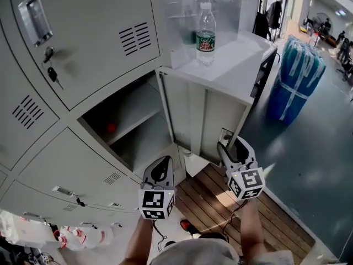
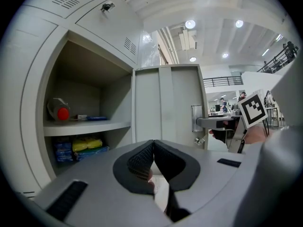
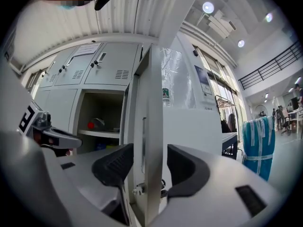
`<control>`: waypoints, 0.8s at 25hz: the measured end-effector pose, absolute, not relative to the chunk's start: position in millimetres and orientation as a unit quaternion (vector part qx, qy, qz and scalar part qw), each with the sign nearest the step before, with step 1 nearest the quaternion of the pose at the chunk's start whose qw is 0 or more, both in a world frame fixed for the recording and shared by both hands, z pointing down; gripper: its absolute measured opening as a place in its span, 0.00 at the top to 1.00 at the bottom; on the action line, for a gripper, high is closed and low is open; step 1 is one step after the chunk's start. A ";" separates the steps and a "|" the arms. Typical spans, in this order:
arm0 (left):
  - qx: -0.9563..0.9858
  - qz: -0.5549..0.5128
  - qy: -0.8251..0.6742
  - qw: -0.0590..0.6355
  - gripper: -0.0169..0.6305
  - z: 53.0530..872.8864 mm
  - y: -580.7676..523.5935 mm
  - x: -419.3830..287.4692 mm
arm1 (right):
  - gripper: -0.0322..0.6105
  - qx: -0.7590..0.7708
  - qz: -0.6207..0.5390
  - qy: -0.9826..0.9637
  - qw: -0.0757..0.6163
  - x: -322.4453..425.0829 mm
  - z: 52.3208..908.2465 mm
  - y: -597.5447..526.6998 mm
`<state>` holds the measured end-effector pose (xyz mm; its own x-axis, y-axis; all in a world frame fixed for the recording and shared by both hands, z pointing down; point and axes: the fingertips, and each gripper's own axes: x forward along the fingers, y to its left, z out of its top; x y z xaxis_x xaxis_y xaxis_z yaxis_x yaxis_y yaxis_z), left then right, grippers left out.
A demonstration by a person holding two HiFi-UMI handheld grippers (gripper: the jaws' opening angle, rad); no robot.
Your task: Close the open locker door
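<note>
Plainly, the pale grey locker door stands wide open.

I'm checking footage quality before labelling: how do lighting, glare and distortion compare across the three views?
Head view: even daylight, sharp, though the open compartment sits in shadow. Left gripper view: strong fisheye, black corners, ceiling lamps blown out. Right gripper view: same fisheye bowing; the locker door looms large at centre.

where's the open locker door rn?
Head view, centre: the open locker door stands out just right of the open compartment, its free edge between the right tool's parted jaws.
</note>
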<state>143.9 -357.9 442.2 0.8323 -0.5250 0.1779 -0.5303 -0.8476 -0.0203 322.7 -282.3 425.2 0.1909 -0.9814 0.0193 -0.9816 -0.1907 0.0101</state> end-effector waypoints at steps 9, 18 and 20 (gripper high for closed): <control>0.954 0.089 -0.285 0.015 0.94 442.4 -359.2 135.8 | 0.74 0.776 0.004 -0.630 0.019 324.7 424.6 -282.5; 0.948 0.088 -0.305 0.015 0.94 440.4 -356.2 113.1 | 0.77 0.757 0.001 -0.653 0.023 301.9 423.2 -275.7; 0.947 0.087 -0.310 0.015 0.94 439.7 -354.2 106.6 | 0.79 0.751 0.000 -0.659 0.025 293.8 423.0 -273.7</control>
<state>106.6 -354.2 439.7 0.7928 -0.5844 0.1732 -0.5895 -0.8074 -0.0259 293.8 -273.7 423.0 0.1304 -0.9909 0.0324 -0.9909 -0.1291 0.0381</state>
